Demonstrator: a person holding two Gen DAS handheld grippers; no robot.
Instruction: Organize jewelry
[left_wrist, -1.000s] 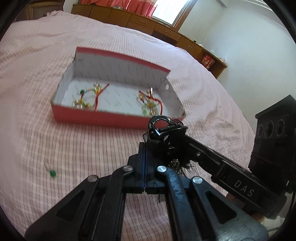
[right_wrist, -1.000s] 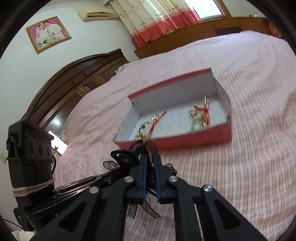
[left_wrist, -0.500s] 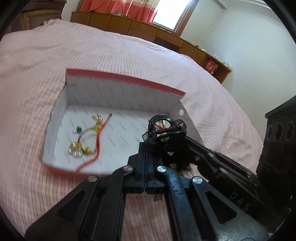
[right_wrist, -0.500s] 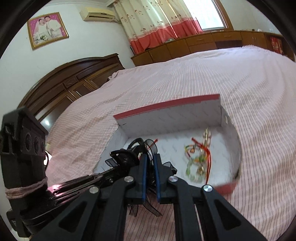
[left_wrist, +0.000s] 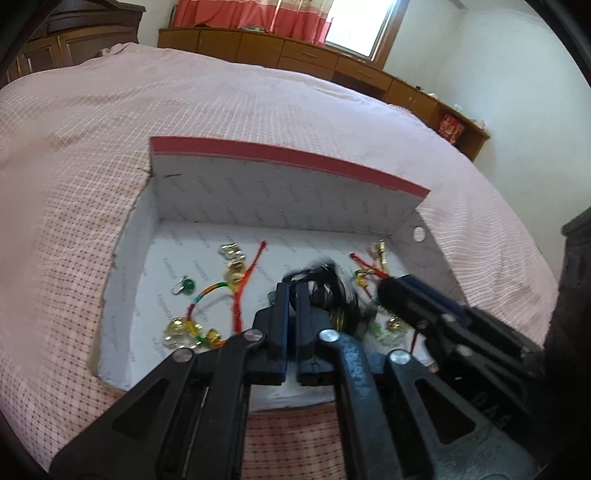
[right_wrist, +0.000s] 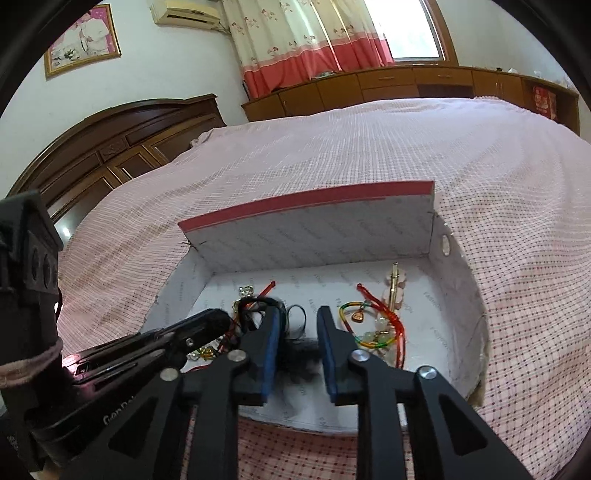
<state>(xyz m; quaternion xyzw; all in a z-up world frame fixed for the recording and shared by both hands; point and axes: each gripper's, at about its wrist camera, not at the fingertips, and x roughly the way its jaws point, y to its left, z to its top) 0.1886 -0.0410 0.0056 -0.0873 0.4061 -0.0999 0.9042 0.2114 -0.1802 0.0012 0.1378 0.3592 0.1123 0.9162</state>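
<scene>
The black lace hair ornament with a gold centre (right_wrist: 295, 349) is over the middle of the floor of the shallow red cardboard box with a white lining (right_wrist: 306, 236), which lies on the pink checked bed (right_wrist: 517, 295). I am at the dropping step. My right hand-held gripper (right_wrist: 298, 325) is spread, the ornament lying loose between its blue pads (right_wrist: 267, 347). My left hand-held gripper (left_wrist: 290, 297) is pressed nearly together; black strands (left_wrist: 325, 284) lie by its tip, and I cannot tell whether it pinches them. Next, I judge, I must part the left jaws and lift both tools straight up, so that no lace snags.

Toward the box's left edge lies a red cord bracelet with yellow beads (left_wrist: 207, 314) beside a small green bead earring (left_wrist: 186, 285); toward the right edge lies a second red cord bracelet with a gold charm (right_wrist: 369, 321) and a gold hair clip (right_wrist: 394, 288).

A second ago both tools were pressed shut on the ornament, short of the box's near edge; now they are above its floor, and the right one has opened.
</scene>
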